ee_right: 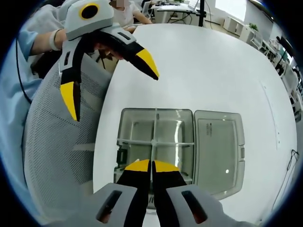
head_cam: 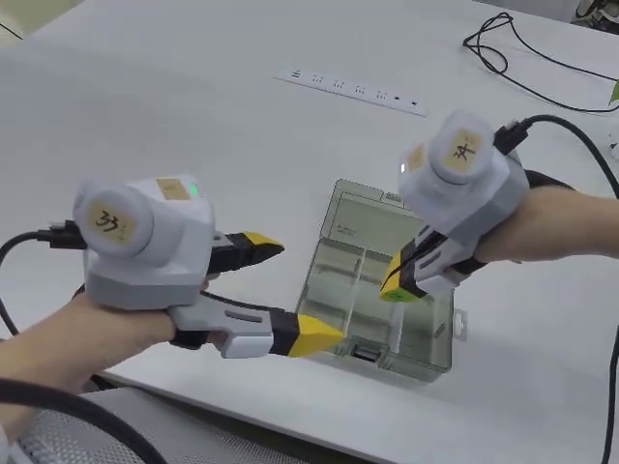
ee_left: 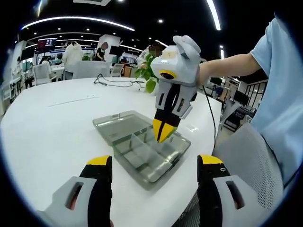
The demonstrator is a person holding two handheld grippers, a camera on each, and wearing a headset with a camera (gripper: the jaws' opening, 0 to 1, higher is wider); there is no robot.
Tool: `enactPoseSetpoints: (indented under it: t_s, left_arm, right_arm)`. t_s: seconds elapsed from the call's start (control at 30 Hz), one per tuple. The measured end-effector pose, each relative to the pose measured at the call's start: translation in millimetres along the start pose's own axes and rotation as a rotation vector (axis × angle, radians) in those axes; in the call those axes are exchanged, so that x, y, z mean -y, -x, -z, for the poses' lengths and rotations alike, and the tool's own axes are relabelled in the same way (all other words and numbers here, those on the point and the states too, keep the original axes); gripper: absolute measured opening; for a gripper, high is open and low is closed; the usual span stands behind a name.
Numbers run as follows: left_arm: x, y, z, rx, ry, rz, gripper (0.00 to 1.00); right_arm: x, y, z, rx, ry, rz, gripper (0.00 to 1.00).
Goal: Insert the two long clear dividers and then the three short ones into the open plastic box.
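The open clear plastic box [head_cam: 426, 360] lies near the table's front edge, its lid [head_cam: 369, 218] folded flat on the far side. In the right gripper view, clear dividers [ee_right: 155, 127] form a cross inside the box [ee_right: 122, 137]. My right gripper [head_cam: 392, 287] points down into the box with its jaws shut, and one thin clear divider runs straight out from between the tips [ee_right: 151, 165]. The left gripper view shows the right gripper [ee_left: 163, 134] over the box [ee_left: 142, 176]. My left gripper [head_cam: 290, 288] hovers open left of the box, holding nothing [ee_left: 156, 163].
A white power strip [head_cam: 353, 89] lies far back on the table, and black cables [head_cam: 522, 68] curl at the back right. A grey mesh chair [ee_right: 61, 156] sits close to the table's front edge. People and a plant [ee_left: 149, 78] stand beyond the table.
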State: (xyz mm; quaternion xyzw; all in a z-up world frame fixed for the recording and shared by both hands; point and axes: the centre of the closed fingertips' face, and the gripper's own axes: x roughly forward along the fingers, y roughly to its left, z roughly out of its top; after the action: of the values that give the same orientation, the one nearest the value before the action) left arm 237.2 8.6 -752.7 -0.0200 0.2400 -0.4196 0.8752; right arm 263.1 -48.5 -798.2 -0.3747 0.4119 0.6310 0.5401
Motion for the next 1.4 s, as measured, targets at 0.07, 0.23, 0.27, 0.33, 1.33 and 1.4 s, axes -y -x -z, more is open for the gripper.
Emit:
enactPoseSetpoints:
  t_s: [0.07,0.23,0.27,0.33,1.33,1.4]
  left_arm:
    - [-0.9,0.3,0.6,-0.004,-0.001,-0.004,0.76]
    - [-4.6,0.5,1.7,-0.007,-0.001,-0.022,0.83]
    - [-4.8,0.5,1.6,-0.007,-0.002,-0.023,0.83]
    - [-6.6,0.8,1.3,-0.007,-0.002,-0.03,0.85]
    - [-5.5,1.6,1.7,-0.012,-0.001,-0.037,0.86]
    - [-5.1,1.4,1.5,-0.014,-0.001,-0.035,0.86]
  right_arm:
    - [-0.7,-0.3,-0.2,-0.004,0.001,-0.001,0.02]
    - [-2.1,-0.1,-0.4,-0.008,-0.007,-0.001,0.02]
    - [-2.3,-0.2,-0.6,-0.009,-0.002,-0.002,0.02]
    - [-2.5,-0.5,-0.8,-0.012,-0.003,-0.002,0.02]
    - [0.8,-5.3,4.8,-0.008,0.039,0.007,0.03]
    - [-1.4,-4.0,2.4,0.018,0.04,-0.002,0.08]
